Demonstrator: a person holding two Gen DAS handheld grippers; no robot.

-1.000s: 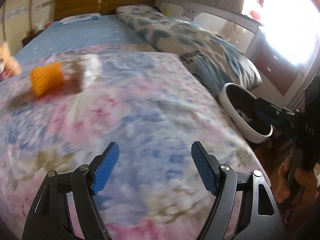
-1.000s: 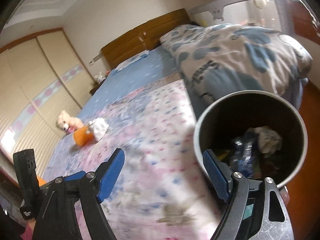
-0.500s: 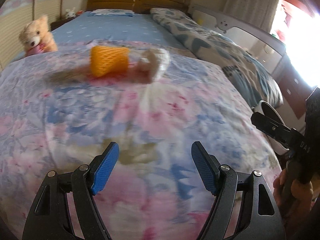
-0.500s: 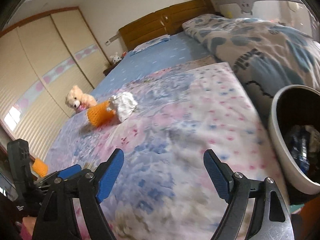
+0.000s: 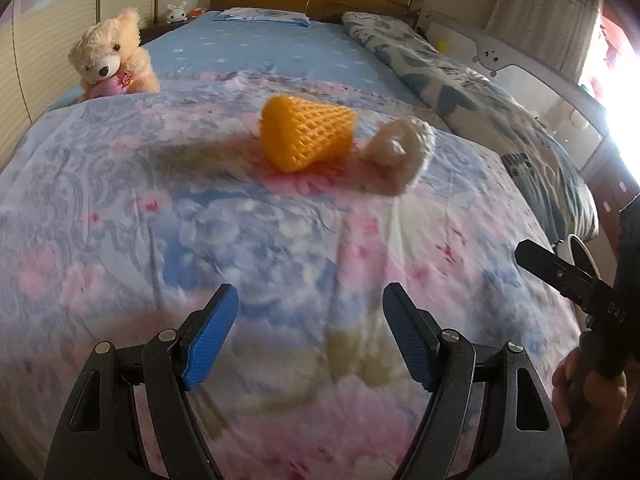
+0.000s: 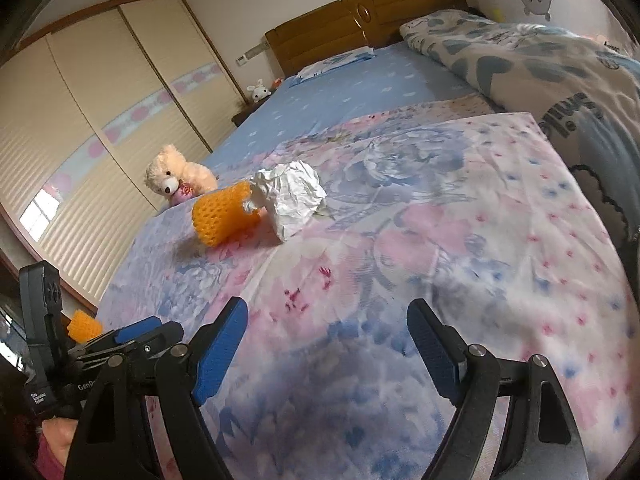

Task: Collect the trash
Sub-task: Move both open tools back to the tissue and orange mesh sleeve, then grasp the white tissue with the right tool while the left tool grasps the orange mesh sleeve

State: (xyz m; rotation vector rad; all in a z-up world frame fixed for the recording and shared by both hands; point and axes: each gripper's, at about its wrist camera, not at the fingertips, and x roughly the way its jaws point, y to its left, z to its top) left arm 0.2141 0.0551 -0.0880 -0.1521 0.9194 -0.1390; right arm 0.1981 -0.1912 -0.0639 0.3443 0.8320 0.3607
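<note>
- Left hand-held gripper: jaws spread wide, nothing between the blue pads, above the floral bedspread.
- Right hand-held gripper: likewise released and empty.
- Orange foam net: lying on its side mid-bed, well ahead of both grippers.
- Crumpled white paper: touching the net's right end.
- Teddy bear: seated at the bed's far left edge.
</note>
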